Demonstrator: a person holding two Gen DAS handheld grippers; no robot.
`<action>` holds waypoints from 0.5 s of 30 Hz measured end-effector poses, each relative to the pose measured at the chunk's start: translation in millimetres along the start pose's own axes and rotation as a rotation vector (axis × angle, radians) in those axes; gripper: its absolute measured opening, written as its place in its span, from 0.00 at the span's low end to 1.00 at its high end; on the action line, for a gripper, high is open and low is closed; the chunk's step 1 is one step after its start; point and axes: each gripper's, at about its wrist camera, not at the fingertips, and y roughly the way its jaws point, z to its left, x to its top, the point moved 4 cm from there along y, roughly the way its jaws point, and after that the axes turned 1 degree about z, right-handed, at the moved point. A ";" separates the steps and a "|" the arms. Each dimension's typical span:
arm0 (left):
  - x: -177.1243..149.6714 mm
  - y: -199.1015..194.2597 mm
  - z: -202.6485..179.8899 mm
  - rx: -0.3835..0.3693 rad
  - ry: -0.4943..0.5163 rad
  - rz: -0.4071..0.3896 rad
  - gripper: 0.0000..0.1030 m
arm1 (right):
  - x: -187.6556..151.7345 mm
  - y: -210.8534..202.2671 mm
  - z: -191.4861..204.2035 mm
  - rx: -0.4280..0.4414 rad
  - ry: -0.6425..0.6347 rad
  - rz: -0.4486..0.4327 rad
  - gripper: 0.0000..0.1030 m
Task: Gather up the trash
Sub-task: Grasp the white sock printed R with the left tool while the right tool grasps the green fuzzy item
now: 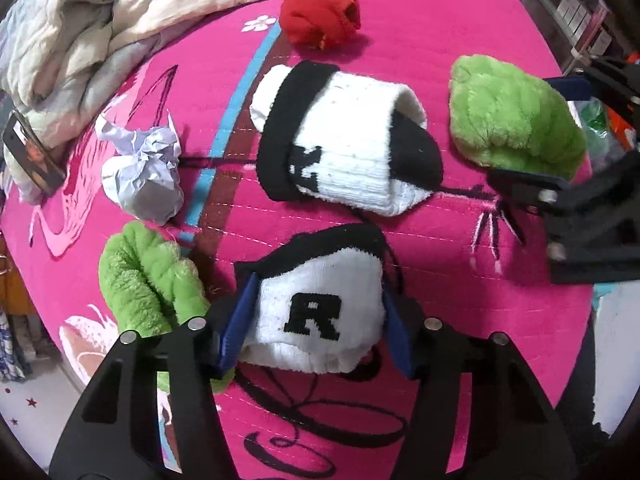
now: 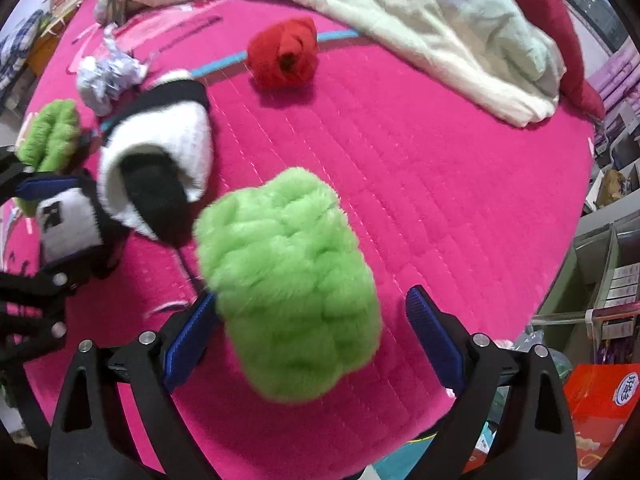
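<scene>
A crumpled ball of white paper [image 1: 140, 176] lies on the pink bed cover, left of the socks; it also shows in the right wrist view [image 2: 106, 76]. My left gripper [image 1: 316, 320] is shut on a rolled white and black sock marked "R" [image 1: 320, 312], both blue pads pressing its sides. My right gripper [image 2: 316, 336] is open around a fluffy green sock [image 2: 288, 280]; its left pad touches the sock and its right pad stands apart. In the left wrist view the right gripper [image 1: 560, 136] is at the right edge by that green sock [image 1: 516, 116].
A second white and black sock [image 1: 344, 140] lies mid-bed, a red sock [image 1: 320, 18] beyond it, another green sock [image 1: 148, 280] at near left. A rumpled pale quilt [image 2: 420, 20] covers the far side. A phone [image 1: 34, 152] lies by the quilt. Shelves and an orange box [image 2: 604, 408] stand beside the bed.
</scene>
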 end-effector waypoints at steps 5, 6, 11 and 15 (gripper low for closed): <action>0.6 -15.8 -14.5 0.003 -0.021 0.006 0.43 | -0.5 -11.8 10.7 0.024 -0.026 -0.052 0.50; -0.6 -18.7 -15.0 -0.005 -0.026 0.005 0.43 | -2.5 -16.7 13.8 0.016 -0.038 -0.059 0.47; -9.7 -39.9 -27.4 -0.035 -0.025 -0.014 0.43 | -19.9 -33.4 23.4 0.072 -0.044 -0.046 0.46; -16.6 -50.2 -41.0 -0.062 -0.029 -0.017 0.43 | -36.4 -46.6 22.5 0.108 -0.017 -0.042 0.47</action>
